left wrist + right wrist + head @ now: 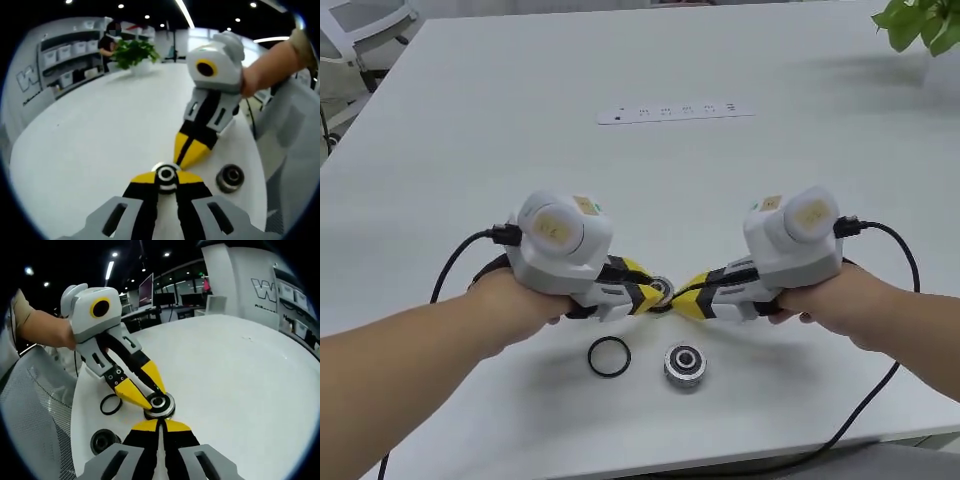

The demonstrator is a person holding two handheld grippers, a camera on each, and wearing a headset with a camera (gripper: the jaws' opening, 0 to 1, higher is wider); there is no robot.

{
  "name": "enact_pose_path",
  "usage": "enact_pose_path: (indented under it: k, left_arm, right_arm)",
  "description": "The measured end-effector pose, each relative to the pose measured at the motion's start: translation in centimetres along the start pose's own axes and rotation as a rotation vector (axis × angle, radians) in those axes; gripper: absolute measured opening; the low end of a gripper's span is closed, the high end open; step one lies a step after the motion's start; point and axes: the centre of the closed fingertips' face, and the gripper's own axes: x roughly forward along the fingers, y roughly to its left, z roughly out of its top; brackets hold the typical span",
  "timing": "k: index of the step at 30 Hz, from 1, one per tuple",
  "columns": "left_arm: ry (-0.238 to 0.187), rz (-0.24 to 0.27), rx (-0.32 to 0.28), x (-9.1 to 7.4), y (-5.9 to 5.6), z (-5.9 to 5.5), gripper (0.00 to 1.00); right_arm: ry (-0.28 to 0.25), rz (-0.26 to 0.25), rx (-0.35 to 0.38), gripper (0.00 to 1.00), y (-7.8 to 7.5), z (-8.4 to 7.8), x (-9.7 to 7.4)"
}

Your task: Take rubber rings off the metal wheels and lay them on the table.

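Near the worktop (500, 130)'s front edge, approx. mid-width, lay 1 loose rubber ring (609, 357), black and flat. 1 metal wheel (685, 363) sat just beside it on the right, not touching. Couldn't tell whether that wheel carried a ring of its own.

Just behind those two, 2 grippers met tip to tip. The left gripper (658, 292) came in from the left edge side. Its fingers (142, 178) were clamped on a 2nd metal wheel (166, 175), w/ one yellow tip on each side of it. In the right gripper view this held wheel showed a dark band (172, 405) round a pale centre. The right gripper (677, 300) came in from the right edge side. Its fingers (147, 426) were closed together w/ no gap btw. them, tips touching the held wheel's rim. Whether they pinched the dark band, couldn't tell, nor whether the held wheel rested on the worktop or hung clear of it.

Count: 2 wheels (1 held, 1 lying free), 1 loose ring, 2 grippers.

Further back, toward the far edge, 1 white power strip (675, 111) lay flat, well apart from the rest. At the far right corner stood 1 green plant (920, 22).
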Motion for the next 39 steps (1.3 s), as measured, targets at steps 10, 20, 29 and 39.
enact_pose_path:
  k: [10,20,29,39]
  left_arm:
    - [0.004,0.008,0.004,0.0,0.1,0.0,0.13]
    - [0.006,0.012,0.005,0.0,0.4,-0.2,0.13]
    - [0.009,0.017,0.007,0.0,0.4,-0.2,0.13]
    - [0.018,0.034,0.004,0.0,0.4,-0.2,0.12]
  right_arm:
    - [-0.009,-0.012,0.079,0.0,0.2,0.1,-0.1]
    - [-0.042,-0.008,0.18,0.0,-0.1,0.4,-0.6]
    - [-0.1,-0.004,0.285,0.0,-0.6,1.3,-0.9]
    - [-0.113,-0.011,0.312,0.0,-0.7,1.4,-0.7]
